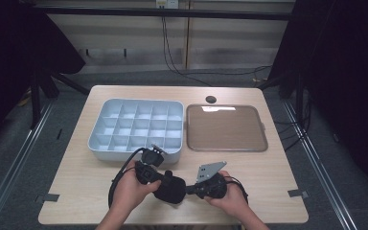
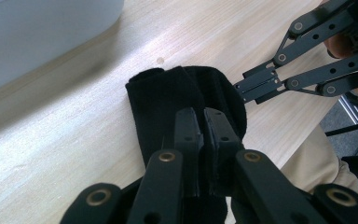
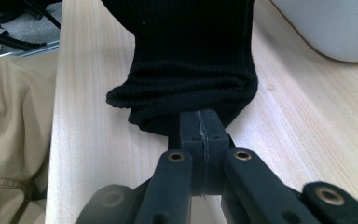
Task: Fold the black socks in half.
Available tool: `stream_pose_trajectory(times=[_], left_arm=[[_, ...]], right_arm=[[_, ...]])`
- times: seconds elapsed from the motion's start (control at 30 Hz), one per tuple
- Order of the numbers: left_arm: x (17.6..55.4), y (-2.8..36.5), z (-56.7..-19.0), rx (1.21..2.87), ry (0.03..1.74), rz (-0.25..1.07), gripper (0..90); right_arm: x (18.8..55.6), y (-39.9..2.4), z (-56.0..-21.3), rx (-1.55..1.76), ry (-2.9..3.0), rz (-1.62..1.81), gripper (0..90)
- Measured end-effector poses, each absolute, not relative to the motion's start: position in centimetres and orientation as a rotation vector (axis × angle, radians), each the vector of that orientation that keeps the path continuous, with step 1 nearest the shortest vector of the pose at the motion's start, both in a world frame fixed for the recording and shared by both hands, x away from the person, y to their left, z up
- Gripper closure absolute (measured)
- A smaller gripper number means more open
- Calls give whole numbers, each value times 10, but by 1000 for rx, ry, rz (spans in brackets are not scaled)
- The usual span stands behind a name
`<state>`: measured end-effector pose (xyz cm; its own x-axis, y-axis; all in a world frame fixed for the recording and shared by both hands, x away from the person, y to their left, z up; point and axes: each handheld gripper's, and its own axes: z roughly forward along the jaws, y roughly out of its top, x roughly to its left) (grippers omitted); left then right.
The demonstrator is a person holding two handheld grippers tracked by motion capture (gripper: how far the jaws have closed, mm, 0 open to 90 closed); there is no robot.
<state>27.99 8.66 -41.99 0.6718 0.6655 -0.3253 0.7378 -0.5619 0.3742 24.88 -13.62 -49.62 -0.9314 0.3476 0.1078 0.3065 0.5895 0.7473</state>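
Left gripper view: the left gripper (image 2: 204,122) is seen with its two black jaws pressed onto a fold of a black ribbed cloth (image 2: 177,100), a thin layer of fabric being pinched between them. Opposite, the right gripper (image 2: 237,86) is seen with its jaws closed on the far side of the same cloth. In the right gripper view the right gripper (image 3: 200,125) is shown with its jaws squeezed together on the bunched edge of the black ribbed cloth (image 3: 191,56), which spreads away from the tips over the bench (image 3: 98,154).

From the high view, the cloth (image 1: 171,188) is seen stretched between the left gripper (image 1: 157,181) and the right gripper (image 1: 191,188), near the front edge of the bench (image 1: 263,187), about midway along it. Each gripper is held in a hand, the left hand (image 1: 129,191) and the right hand (image 1: 230,199) entering from the front edge.

Behind the cloth, a pale grey compartment tray (image 1: 96,143) is placed left of centre, its cells appearing empty. Just beside it to the right a brown flat tray (image 1: 227,146) is laid, toward the back right part of the bench
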Motion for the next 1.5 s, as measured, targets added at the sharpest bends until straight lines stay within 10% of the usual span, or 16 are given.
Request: stream_pose_trajectory(times=[1.5], left_arm=[[274, 73, -449, 2419, 1101, -182, 843]], right_arm=[[250, -136, -497, 585, 2753, 1280, 900]])
